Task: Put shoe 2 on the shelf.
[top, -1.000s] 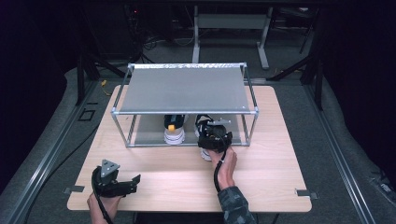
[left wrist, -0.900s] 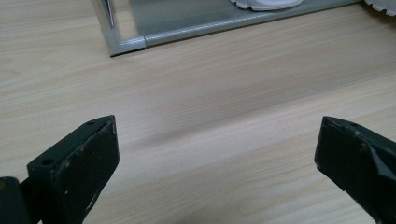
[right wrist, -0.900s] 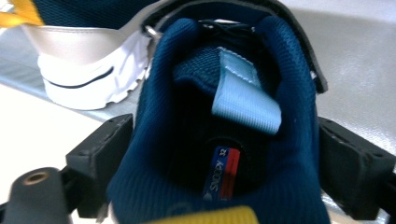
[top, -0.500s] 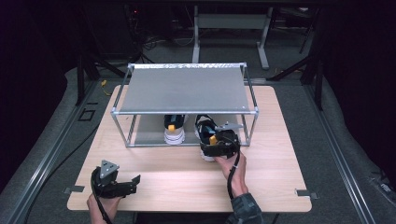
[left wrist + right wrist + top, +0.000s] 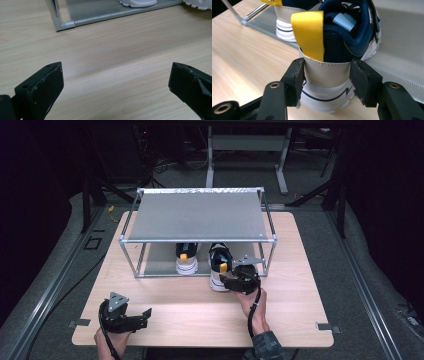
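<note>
Right gripper (image 5: 325, 82) jaws just closed, clamped on heel of right shoe (image 5: 342, 42), frame centre, at rack (image 5: 197, 215) bottom edge. Keep squeeze firm, move heel straight, avoid second shoe (image 5: 186, 260). Left gripper (image 5: 115, 82) jaws apart, empty, lower left.

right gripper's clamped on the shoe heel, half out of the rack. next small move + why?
Probably a short pull toward the person. The right gripper pinches the heel of the right shoe, whose heel overhangs the table while its toe sits in the rack beside the other shoe. The low shelf likely rules out lifting first. The left gripper is open over bare wood.
</note>
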`<state>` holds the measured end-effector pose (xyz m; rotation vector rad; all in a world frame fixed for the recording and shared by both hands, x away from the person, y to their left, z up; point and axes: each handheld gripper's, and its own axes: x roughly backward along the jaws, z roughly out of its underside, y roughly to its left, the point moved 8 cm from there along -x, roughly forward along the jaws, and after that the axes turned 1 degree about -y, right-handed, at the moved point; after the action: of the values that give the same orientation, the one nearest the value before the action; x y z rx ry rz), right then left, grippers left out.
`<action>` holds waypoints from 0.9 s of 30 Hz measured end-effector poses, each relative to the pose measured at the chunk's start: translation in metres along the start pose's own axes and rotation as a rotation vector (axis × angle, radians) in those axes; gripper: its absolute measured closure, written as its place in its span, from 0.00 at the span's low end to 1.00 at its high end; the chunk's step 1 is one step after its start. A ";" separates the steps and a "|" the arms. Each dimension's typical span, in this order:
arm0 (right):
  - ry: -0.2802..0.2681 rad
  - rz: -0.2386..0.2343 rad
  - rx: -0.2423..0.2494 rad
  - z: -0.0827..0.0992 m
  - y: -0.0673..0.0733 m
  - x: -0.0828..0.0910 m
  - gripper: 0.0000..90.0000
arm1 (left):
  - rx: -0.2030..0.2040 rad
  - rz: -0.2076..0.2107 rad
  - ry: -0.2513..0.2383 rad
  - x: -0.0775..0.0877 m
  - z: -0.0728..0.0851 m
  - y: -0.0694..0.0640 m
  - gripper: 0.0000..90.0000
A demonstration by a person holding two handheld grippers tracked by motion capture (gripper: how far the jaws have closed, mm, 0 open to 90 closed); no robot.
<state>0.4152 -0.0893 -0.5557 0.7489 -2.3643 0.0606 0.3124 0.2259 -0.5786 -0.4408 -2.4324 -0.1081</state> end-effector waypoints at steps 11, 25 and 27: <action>0.023 0.041 0.016 -0.014 -0.003 -0.026 0.45 | 0.005 0.003 0.002 0.000 0.002 0.001 0.00; 0.031 0.065 0.029 -0.025 -0.007 -0.057 0.33 | 0.016 0.000 0.004 -0.001 0.008 0.004 0.00; 0.029 0.063 0.031 -0.026 -0.006 -0.060 0.33 | 0.017 0.001 0.007 -0.001 0.009 0.004 0.00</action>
<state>0.4710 -0.0584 -0.5722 0.6831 -2.3641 0.1346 0.3094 0.2312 -0.5863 -0.4327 -2.4244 -0.0883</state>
